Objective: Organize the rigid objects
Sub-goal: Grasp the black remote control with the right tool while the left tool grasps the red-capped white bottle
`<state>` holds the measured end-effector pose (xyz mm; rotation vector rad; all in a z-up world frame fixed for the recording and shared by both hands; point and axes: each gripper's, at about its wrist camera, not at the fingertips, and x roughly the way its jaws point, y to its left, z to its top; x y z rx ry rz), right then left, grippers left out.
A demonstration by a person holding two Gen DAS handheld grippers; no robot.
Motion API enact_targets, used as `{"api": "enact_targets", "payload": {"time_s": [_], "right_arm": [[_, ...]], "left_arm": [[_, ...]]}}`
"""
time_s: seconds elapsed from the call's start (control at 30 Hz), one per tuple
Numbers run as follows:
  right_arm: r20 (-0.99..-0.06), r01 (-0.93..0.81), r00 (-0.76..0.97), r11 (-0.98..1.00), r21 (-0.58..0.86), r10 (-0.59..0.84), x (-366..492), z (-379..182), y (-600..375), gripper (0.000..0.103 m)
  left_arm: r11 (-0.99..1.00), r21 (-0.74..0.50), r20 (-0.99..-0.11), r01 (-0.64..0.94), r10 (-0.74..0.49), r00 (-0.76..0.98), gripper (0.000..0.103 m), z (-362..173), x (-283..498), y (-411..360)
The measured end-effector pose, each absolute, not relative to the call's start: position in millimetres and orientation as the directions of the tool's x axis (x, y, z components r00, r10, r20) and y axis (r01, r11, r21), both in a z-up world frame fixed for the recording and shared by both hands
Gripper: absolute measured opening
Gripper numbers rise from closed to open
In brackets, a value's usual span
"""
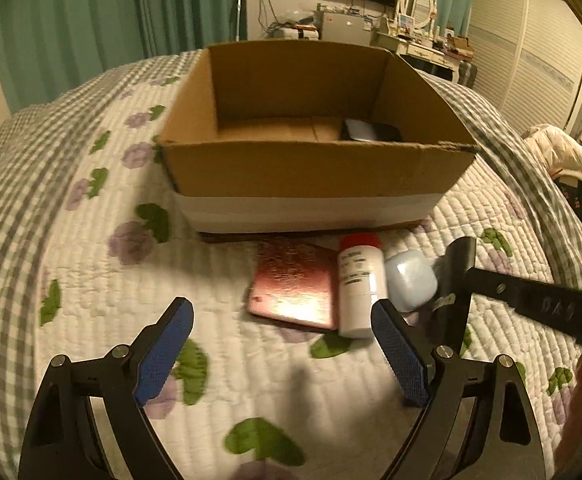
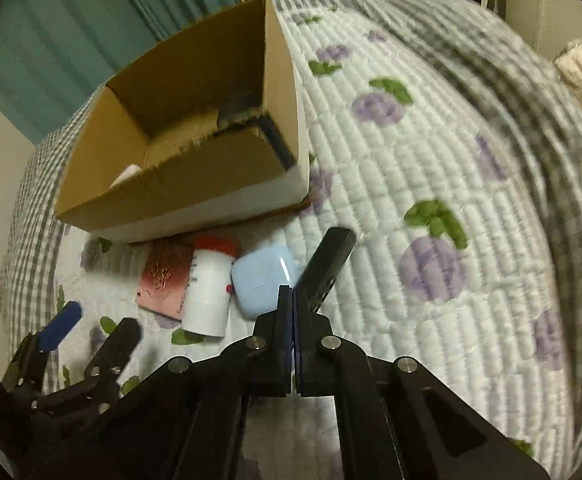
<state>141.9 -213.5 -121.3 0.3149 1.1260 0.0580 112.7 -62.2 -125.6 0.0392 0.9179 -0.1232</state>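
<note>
An open cardboard box (image 1: 315,168) (image 2: 195,192) stands on the quilted bed. In front of it lie a pink shiny card case (image 1: 295,282) (image 2: 165,278), a white bottle with a red cap (image 1: 361,284) (image 2: 209,292), a light blue earbud case (image 1: 411,280) (image 2: 263,280) and a black flat object (image 2: 329,264). My left gripper (image 1: 281,344) (image 2: 91,332) is open, just short of the card case and bottle. My right gripper (image 2: 292,300) (image 1: 455,280) is shut and empty, its tips beside the blue case and the black object.
A dark item (image 1: 371,131) and a white item (image 2: 127,174) lie inside the box. The floral quilt (image 2: 431,184) spreads right and left of the box. A dresser with a mirror (image 1: 417,20) and a wardrobe stand beyond the bed.
</note>
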Motion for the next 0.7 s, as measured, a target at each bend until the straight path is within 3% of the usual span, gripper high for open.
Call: {"api": "enact_targets", "payload": {"time_s": [0.2,0.3,0.4,0.43,0.47,0.5,0.6,0.7], "right_arm": [[-0.900,0.149,0.383,0.947,0.284,0.209,139.6,-143.2,-211.3,0.002],[-0.894,0.155,0.399,0.946,0.284,0.203,137.4,-142.9,-211.6,0.003],[-0.893,0.186,0.416,0.946,0.265,0.168,133.0,-138.3,-221.1,0.010],[-0.895,0.197,0.415,0.945,0.262,0.162,131.6,-137.8,-225.0,0.021],[-0.899,0.210,0.410,0.943,0.258,0.154,130.5,-137.8,-228.4,0.036],[-0.902,0.230,0.403,0.937,0.263,0.154,128.7,-139.0,-232.8,0.042],[-0.909,0.241,0.379,0.929,0.279,0.175,128.0,-145.8,-236.8,0.043],[-0.919,0.232,0.351,0.934,0.270,0.179,130.6,-155.0,-230.7,0.043]], "left_arm": [[0.986,-0.022,-0.814,0.168,-0.115,0.569,0.091,-142.6,124.4,-83.0],[0.980,-0.023,-0.828,0.200,-0.131,0.545,0.081,-153.1,129.2,-91.7],[0.975,-0.012,-0.836,0.222,-0.132,0.533,0.077,-162.3,134.5,-99.9],[0.973,0.000,-0.833,0.232,-0.129,0.538,0.077,-163.6,135.3,-103.0],[0.970,0.006,-0.831,0.245,-0.131,0.540,0.074,-164.6,136.3,-106.2],[0.967,0.010,-0.830,0.256,-0.134,0.541,0.064,-165.3,137.3,-109.6],[0.959,-0.009,-0.834,0.283,-0.163,0.527,0.038,-166.9,138.1,-113.9],[0.958,-0.007,-0.831,0.286,-0.165,0.531,0.037,-165.0,135.1,-110.4]]}}
